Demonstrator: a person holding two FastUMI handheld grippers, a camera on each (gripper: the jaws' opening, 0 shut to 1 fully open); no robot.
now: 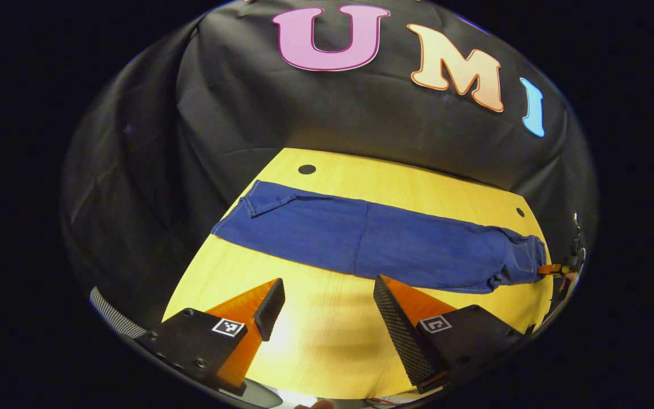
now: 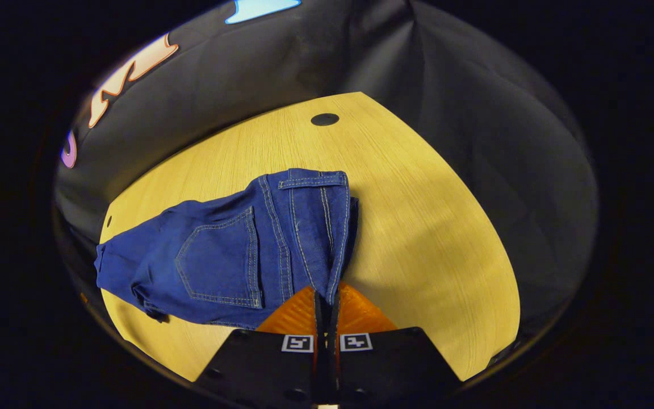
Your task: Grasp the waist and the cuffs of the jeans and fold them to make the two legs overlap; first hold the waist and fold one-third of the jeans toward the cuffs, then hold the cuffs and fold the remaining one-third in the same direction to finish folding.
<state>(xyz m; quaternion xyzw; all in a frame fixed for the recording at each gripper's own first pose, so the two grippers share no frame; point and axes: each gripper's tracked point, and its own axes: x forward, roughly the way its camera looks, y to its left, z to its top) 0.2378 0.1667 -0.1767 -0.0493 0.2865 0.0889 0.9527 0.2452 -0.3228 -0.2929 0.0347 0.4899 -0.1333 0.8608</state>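
Note:
Blue jeans (image 1: 372, 238) lie stretched across the yellow wooden table (image 1: 327, 335), legs overlapped, cuffs at the left and waist at the right in the left gripper view. My left gripper (image 1: 327, 301) hovers open over bare table just in front of the jeans' middle, nothing between its fingers. My right gripper (image 2: 326, 298) is shut on the jeans' waistband (image 2: 313, 227), its orange fingers pressed together on the denim edge near a back pocket (image 2: 222, 258). The right gripper (image 1: 554, 269) also appears at the far right of the left gripper view, at the waist end.
Black cloth walls stand close behind and beside the table. Small dark holes (image 1: 306, 168) (image 2: 325, 119) mark the tabletop near its far edge. Bare wood (image 2: 429, 238) lies to the right of the waist in the right gripper view.

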